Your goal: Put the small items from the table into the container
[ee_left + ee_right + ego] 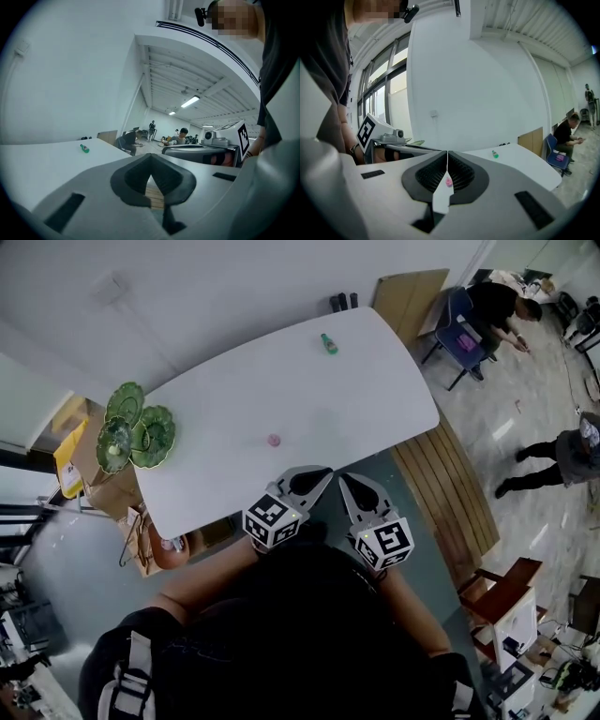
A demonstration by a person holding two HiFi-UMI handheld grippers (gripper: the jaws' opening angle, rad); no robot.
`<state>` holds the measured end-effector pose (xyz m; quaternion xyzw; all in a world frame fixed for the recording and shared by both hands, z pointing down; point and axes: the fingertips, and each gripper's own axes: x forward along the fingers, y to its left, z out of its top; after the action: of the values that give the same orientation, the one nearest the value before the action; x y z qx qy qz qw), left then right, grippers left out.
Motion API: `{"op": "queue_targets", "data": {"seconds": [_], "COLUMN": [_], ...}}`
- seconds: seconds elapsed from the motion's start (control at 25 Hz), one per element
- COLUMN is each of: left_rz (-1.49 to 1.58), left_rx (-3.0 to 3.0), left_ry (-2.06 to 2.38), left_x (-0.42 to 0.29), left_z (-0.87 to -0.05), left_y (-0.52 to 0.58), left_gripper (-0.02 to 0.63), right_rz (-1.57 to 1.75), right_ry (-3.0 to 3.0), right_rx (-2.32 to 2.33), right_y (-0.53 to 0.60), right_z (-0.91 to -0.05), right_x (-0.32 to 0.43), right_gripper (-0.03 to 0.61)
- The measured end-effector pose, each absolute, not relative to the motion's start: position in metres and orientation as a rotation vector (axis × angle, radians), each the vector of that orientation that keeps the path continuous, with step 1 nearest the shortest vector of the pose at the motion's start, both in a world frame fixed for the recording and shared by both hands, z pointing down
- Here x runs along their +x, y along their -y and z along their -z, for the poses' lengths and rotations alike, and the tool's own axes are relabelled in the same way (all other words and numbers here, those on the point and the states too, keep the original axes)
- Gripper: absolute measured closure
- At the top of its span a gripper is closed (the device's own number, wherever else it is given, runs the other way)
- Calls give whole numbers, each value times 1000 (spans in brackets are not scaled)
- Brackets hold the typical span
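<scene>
A small pink item (274, 440) lies on the white table (234, 399) near its front edge. A small green bottle (329, 343) lies at the far side. Green leaf-shaped dishes (139, 432) sit stacked at the table's left corner. My left gripper (323, 472) and right gripper (345, 477) hover side by side at the front edge, just short of the pink item, both shut and holding nothing. In the right gripper view the pink item (449, 182) shows through the slit below the closed tips (447, 152), with the bottle (495, 153) further off. The left gripper view shows closed tips (151, 155) and the bottle (84, 148).
A slatted wooden bench (450, 493) runs along the table's right side. A brown box (98, 474) stands under the left corner. A blue chair (461, 334) with a seated person and another person standing are at the far right. A wooden chair (502, 592) stands at the lower right.
</scene>
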<state>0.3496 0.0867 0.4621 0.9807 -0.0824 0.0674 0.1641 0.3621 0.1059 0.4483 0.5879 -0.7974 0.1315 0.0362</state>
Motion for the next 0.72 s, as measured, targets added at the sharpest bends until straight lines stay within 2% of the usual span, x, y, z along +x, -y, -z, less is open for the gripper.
{"op": "queue_targets", "data": {"seconds": [0.32, 0.72], "left_rz": [-161, -107], "left_rx": [2803, 2784], "left_ry": [316, 512], "left_x": [349, 303], "left_z": [-455, -439], "left_y": [-27, 62], "left_gripper": [609, 609], "right_rz": [-377, -324], "right_ry": [2491, 2599], "right_rx": [1730, 1553], "right_y": [-46, 46], "right_z": [-443, -425], "right_x": [362, 319], "right_gripper": [558, 558]}}
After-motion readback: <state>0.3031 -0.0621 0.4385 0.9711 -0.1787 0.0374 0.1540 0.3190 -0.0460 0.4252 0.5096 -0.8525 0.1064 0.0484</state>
